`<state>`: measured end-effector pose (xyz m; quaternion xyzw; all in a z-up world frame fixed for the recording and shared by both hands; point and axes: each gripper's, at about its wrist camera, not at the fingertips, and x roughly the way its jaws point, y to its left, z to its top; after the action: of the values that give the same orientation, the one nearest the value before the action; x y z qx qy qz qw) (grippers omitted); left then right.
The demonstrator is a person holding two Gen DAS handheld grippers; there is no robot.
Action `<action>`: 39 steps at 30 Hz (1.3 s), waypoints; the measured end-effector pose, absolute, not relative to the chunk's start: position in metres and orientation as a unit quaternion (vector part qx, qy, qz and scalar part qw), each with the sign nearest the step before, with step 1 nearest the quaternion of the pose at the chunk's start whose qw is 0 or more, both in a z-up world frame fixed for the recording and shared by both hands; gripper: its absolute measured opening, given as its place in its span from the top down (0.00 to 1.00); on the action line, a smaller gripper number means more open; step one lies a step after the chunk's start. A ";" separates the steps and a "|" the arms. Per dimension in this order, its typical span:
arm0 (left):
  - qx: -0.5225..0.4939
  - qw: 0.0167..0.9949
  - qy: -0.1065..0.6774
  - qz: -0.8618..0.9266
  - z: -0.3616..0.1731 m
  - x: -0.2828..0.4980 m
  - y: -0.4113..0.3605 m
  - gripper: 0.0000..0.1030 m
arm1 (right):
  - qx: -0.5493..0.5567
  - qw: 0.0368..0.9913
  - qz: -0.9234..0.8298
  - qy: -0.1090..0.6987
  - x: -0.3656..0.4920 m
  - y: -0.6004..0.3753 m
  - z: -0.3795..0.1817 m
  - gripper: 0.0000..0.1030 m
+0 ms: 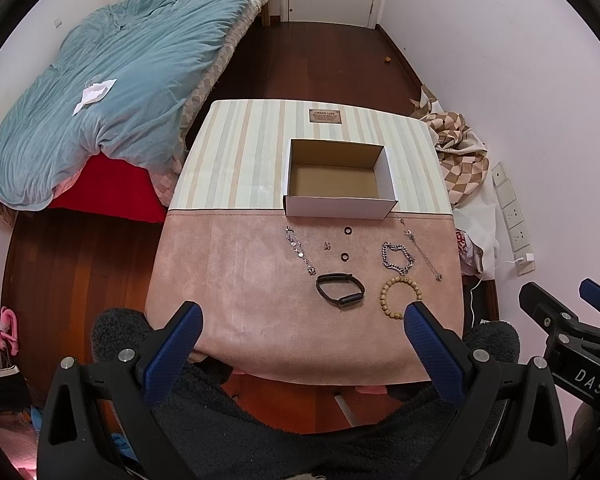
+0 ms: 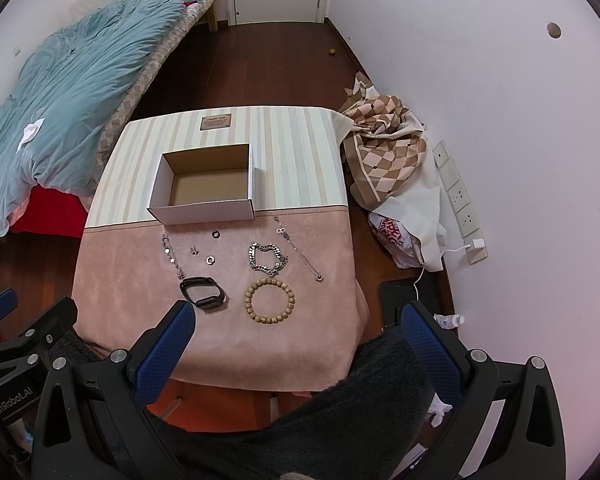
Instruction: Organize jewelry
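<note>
You hold the left claw (image 1: 302, 322) and right claw (image 2: 298, 322) spread and empty above the near edge of the desk (image 1: 240, 280), because the jewelry, wooden bead bracelet (image 2: 269, 300) included, lies laid out just before the empty box (image 2: 204, 204).

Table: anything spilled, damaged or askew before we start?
Nothing stands out. The box sits upright, open and empty; every piece lies apart on the pink cloth: wooden bead bracelet, silver chain bracelet, black band. The left gripper and right gripper are open, holding nothing.
</note>
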<state>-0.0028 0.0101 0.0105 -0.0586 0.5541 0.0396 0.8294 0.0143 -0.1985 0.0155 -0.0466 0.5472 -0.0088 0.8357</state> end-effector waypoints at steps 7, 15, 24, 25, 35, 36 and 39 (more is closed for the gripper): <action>-0.058 0.831 0.552 0.040 0.011 -0.004 0.010 0.00 | -0.046 0.836 -0.008 0.547 0.013 -0.200 0.016 0.00; -0.059 0.831 0.552 0.039 0.013 -0.003 0.006 0.00 | -0.048 0.836 -0.009 0.547 0.013 -0.200 0.017 0.00; -0.059 0.831 0.552 0.038 0.014 -0.003 0.005 0.00 | -0.050 0.838 -0.009 0.543 0.012 -0.197 0.021 0.00; -0.060 0.831 0.552 0.038 0.014 -0.003 0.005 0.00 | -0.050 0.838 -0.007 0.543 0.012 -0.197 0.022 0.00; -0.045 0.833 0.550 0.051 0.000 0.013 0.000 0.00 | 0.004 0.854 -0.007 0.521 0.032 -0.214 0.011 0.00; -0.039 0.834 0.548 0.055 -0.006 0.018 0.001 0.00 | 0.004 0.852 -0.016 0.524 0.039 -0.218 0.002 0.00; -0.018 0.831 0.552 0.069 -0.030 0.036 0.001 0.00 | 0.000 0.839 -0.033 0.543 0.054 -0.225 -0.032 0.00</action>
<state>0.0359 0.0012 -0.0299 -0.0177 0.5518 0.0688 0.8310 0.0545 -0.2246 -0.0318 0.0001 0.5432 -0.0327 0.8390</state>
